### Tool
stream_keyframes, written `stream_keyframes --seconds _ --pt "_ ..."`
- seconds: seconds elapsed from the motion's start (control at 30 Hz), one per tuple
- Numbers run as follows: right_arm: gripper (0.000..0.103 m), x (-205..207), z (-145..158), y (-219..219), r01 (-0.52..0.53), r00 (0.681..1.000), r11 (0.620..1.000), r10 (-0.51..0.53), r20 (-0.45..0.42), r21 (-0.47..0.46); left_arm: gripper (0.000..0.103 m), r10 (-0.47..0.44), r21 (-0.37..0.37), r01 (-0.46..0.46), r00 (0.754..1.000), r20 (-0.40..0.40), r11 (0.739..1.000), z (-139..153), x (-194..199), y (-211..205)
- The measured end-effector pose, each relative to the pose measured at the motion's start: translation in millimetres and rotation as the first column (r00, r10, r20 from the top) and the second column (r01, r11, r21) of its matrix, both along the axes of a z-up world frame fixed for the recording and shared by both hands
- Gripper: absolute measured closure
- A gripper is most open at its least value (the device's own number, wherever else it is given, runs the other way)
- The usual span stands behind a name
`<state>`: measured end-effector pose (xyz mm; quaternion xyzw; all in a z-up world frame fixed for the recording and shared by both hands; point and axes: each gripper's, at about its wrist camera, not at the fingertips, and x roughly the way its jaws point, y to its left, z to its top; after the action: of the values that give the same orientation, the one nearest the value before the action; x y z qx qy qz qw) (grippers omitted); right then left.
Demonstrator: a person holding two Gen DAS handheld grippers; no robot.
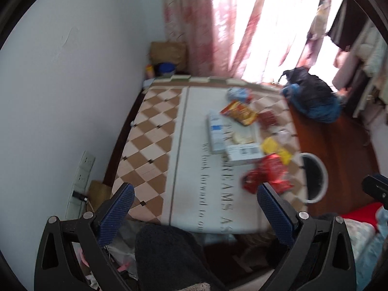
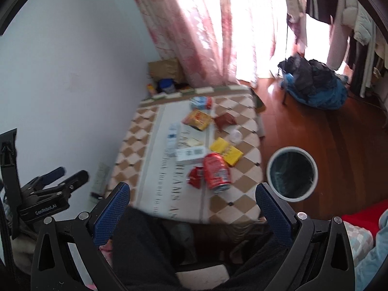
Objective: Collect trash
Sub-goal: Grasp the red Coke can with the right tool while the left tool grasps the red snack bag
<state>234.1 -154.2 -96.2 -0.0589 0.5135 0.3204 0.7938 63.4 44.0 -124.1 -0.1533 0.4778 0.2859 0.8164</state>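
Red can (image 2: 216, 174) lengthwise toward camera

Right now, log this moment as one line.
phase: approach | left gripper: open, empty | right gripper: open, empty | red soda can: lying on table | white bin: on floor beside table

Both wrist cameras look forward and down from above the near end of the bench (image 1: 155, 145), well back from it, the right view set further right, and both share its littered top, the white bin (image 2: 292, 173) and the pink curtain (image 1: 218, 24).
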Motion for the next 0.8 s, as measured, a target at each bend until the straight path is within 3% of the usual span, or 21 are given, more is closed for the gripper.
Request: stream_keyframes --seconds 0.13,0.3,0.4,0.5,0.57,0.8 --pt "0.0 49.5 -99.6 40.2 0.006 0.995 0.991 -0.018 -0.093 -0.135 0.0 0.062 -0.03 -0.068 0.986 -0.157 0.997 -91.6 28.2 23.4" --pt "0.001 84.9 -205.4 84.7 -0.047 0.988 0.954 0.0 -0.156 -0.295 0.0 0.074 -0.068 -0.097 0.956 -0.283 0.993 -161.6 49.7 33.1" --pt "0.004 94.8 -253.6 108.3 -0.089 0.974 0.939 0.012 -0.227 -0.332 0.0 0.085 -0.088 -0.121 0.94 -0.332 0.989 -189.5 55.9 37.9" --pt "0.005 97.0 -279.1 125.6 -0.132 0.962 0.929 0.036 -0.271 -0.345 0.0 0.075 -0.107 -0.12 0.932 -0.354 0.987 -202.7 61.3 35.7" --pt "0.018 95.4 -293.2 131.8 -0.155 0.951 0.925 0.045 -0.307 -0.346 0.0 0.052 -0.111 -0.097 0.933 -0.356 0.989 -203.4 66.7 30.7" --pt "0.019 87.6 -300.1 90.1 -0.109 0.946 0.94 -0.001 -0.324 -0.322 0.0 -0.053 -0.177 0.006 0.963 -0.265 0.984 -188.1 95.4 7.1"
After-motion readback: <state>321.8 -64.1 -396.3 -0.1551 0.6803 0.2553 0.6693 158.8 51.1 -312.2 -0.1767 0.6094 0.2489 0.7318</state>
